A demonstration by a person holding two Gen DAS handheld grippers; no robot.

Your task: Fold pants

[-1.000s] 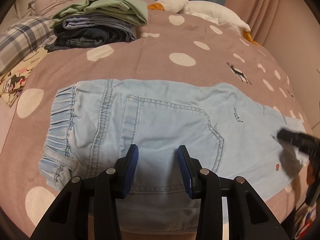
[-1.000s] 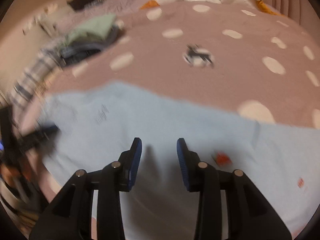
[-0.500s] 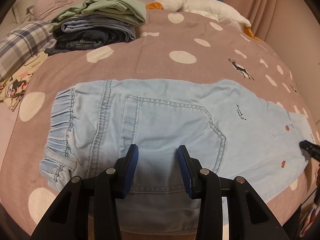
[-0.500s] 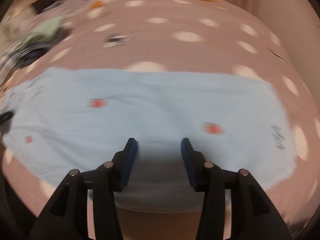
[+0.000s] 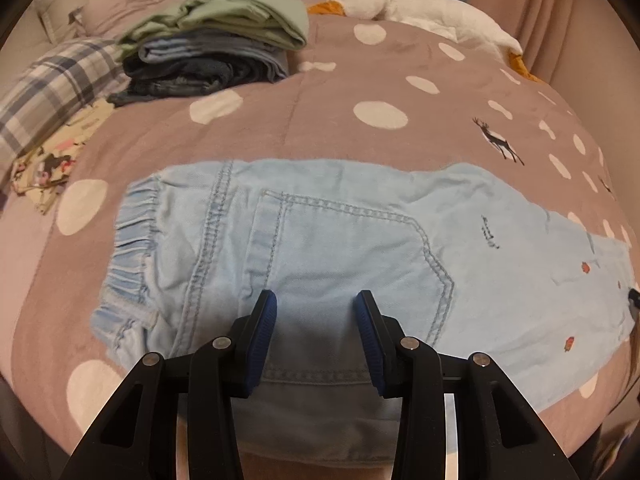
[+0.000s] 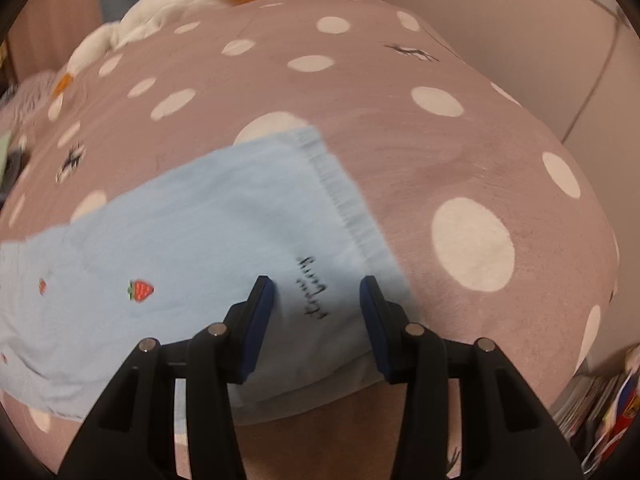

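Observation:
Light blue denim pants (image 5: 340, 248) lie flat across the dotted bedspread (image 5: 380, 116), elastic waistband to the left, back pocket up, leg running off to the right. My left gripper (image 5: 316, 316) hovers over the seat just below the pocket, open, with nothing between its blue pads. In the right wrist view the leg end of the pants (image 6: 200, 240) shows strawberry prints, black script and the frayed hem (image 6: 344, 196). My right gripper (image 6: 318, 308) is over the near corner by the hem, open, the script showing between its fingers, pads not pressing the cloth.
A stack of folded clothes (image 5: 212, 48) sits at the back left beside a plaid pillow (image 5: 52, 88). A white plush goose (image 5: 420, 8) lies at the far edge. A wall runs along the bed's right side, with books (image 6: 600, 400) on the floor.
My right gripper has swept along the leg from the thigh to the hem end and rolled, leaving the left wrist view's right edge. The left gripper and the pants have stayed put.

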